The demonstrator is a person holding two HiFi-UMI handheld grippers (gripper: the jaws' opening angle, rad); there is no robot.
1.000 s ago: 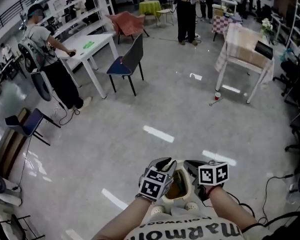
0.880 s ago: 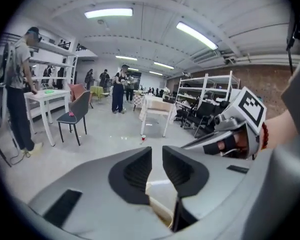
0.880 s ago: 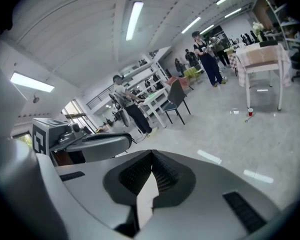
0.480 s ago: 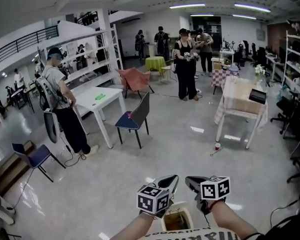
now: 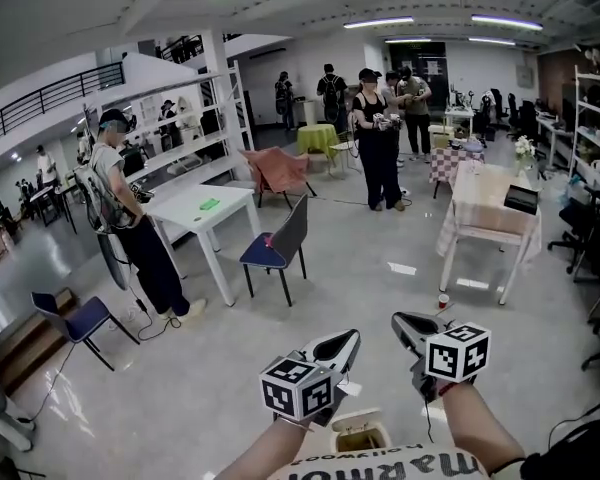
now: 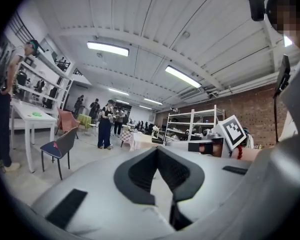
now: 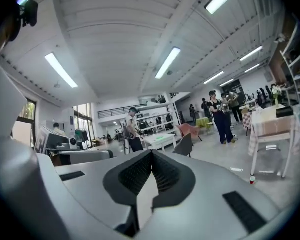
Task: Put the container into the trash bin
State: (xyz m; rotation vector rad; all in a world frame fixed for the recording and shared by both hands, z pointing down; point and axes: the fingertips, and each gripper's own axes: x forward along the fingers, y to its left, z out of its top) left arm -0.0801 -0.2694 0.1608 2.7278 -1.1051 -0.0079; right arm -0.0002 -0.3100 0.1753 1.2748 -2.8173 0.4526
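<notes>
While you hold both out level, left gripper (image 5: pixel 348 340) clenched on nothing, right gripper (image 5: pixel 400 320) clenched empty too, trash bin (image 5: pixel 360 434) below, between them.

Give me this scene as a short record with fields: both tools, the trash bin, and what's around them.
Left tool: shut, nothing between its jaws
Right tool: shut, nothing between its jaws
Trash bin: white, low in the head view beneath the two tools; brownish inside, contents unclear
Container: in neither tool
Surroundings: white table, dark chair, cloth-covered table, red cup on the floor near it
</notes>
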